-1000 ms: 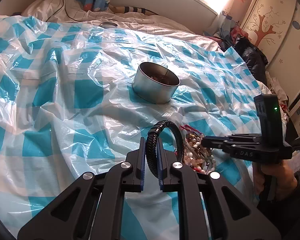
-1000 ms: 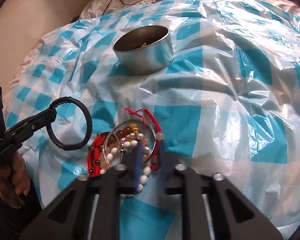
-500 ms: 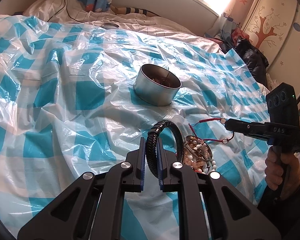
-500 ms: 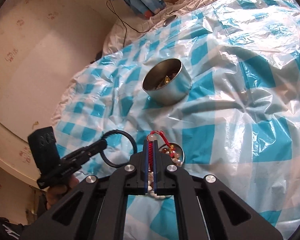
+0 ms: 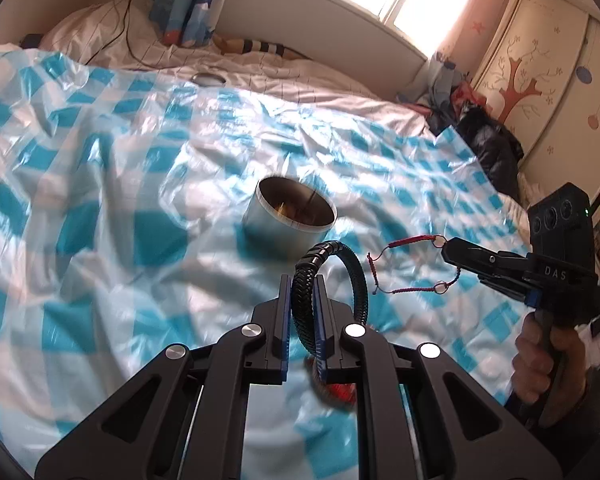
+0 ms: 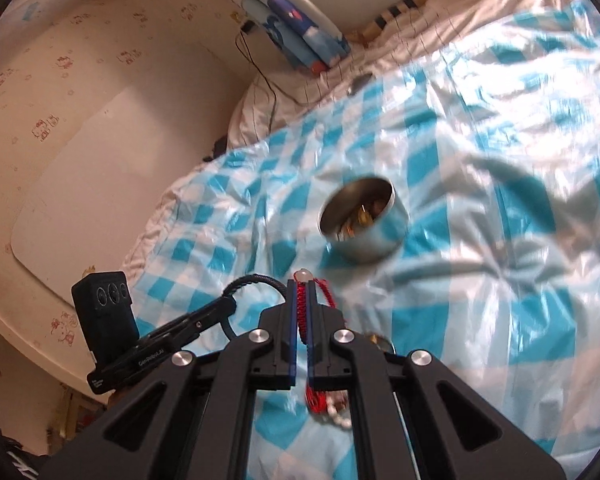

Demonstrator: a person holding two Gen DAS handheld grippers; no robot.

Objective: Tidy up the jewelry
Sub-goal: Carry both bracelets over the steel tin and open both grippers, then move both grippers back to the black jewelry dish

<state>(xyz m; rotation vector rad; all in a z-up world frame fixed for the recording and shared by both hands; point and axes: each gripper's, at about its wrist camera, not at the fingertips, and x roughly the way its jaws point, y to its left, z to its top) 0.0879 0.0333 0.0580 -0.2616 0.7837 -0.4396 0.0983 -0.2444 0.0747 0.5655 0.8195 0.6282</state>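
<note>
- Left wrist view: the left gripper (image 5: 303,312) is seen clamped on a black braided leather bracelet (image 5: 332,280), held upright above the blue-and-white checked plastic sheet (image 5: 100,200).
- The round metal tin (image 5: 294,216) stands just beyond the bracelet, with gold-coloured pieces inside.
- At right, the right gripper (image 5: 446,248) is seen closed on a red cord bracelet (image 5: 404,268), which hangs clear of the sheet. One second ago this gripper was down at the jewellery pile; the cord has since been lifted out.
- Right wrist view: the red cord bracelet (image 6: 302,312) is pinched between the closed fingers, and the tin (image 6: 362,220) lies ahead, apart from them.
- Red and pearl pieces (image 6: 328,404) remain on the sheet below.
- Judgement: both bracelets are in transit; dropping them into the tin appears next.
</note>
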